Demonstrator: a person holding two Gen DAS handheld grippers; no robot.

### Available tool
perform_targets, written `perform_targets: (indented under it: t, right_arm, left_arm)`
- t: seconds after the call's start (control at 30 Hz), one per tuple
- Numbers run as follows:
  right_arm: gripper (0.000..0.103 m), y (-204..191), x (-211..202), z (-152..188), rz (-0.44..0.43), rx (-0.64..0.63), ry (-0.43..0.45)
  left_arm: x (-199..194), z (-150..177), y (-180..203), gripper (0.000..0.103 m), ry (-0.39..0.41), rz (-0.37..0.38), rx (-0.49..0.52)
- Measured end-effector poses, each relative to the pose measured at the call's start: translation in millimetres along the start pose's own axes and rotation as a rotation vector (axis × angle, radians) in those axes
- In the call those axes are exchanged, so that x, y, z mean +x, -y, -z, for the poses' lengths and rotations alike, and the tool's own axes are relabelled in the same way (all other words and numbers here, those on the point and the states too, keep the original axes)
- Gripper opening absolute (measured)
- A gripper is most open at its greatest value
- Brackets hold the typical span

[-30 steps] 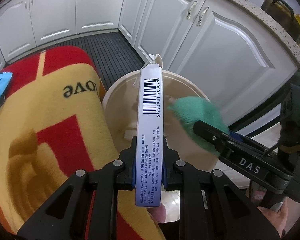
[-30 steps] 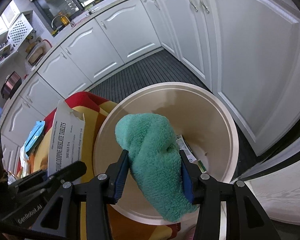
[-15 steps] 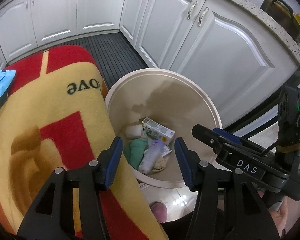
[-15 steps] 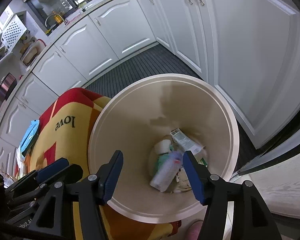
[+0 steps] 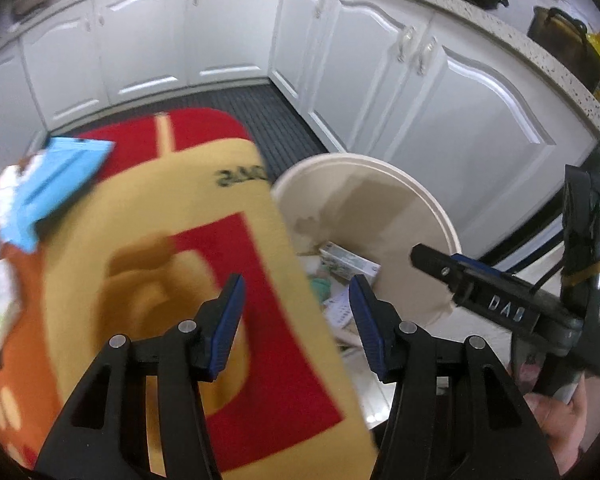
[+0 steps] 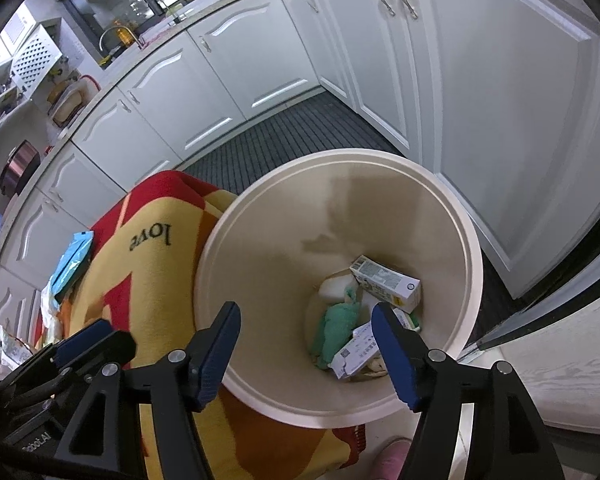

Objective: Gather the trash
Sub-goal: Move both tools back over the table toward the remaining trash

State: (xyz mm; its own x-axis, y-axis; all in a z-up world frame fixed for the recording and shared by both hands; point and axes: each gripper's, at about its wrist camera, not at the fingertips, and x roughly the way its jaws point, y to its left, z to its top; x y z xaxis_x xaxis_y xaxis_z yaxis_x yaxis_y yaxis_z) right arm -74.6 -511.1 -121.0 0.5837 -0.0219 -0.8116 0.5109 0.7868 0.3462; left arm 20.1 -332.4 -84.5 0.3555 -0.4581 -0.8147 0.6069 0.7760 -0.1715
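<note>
White kitchen cabinets ring the room. A red-and-yellow blanket covers the bench, touching the cream bin at its nine o'clock. In the bin's bottom lie a green cloth and cartons. More litter, a blue packet, sits at ten o'clock on the blanket. The right gripper, its jaws just widened and empty, hangs over the bin; the left gripper, jaws apart and empty, hangs over the blanket's edge. Best next step is probably to swing left toward the packet, jaws parted.
</note>
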Motion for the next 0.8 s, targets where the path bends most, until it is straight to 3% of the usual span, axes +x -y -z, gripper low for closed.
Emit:
perform_targets:
  t: [0.3, 0.8]
  right_arm:
    - [0.070, -49, -11, 4, -0.010, -0.096, 0.003]
    - [0.073, -136, -5, 21, -0.046, -0.186, -0.053]
  left_arm:
    - [-40, 36, -46, 0.052, 0.043, -0.108, -0.073]
    - [-90, 62, -111, 0.052, 0.099, -0.176, -0.157]
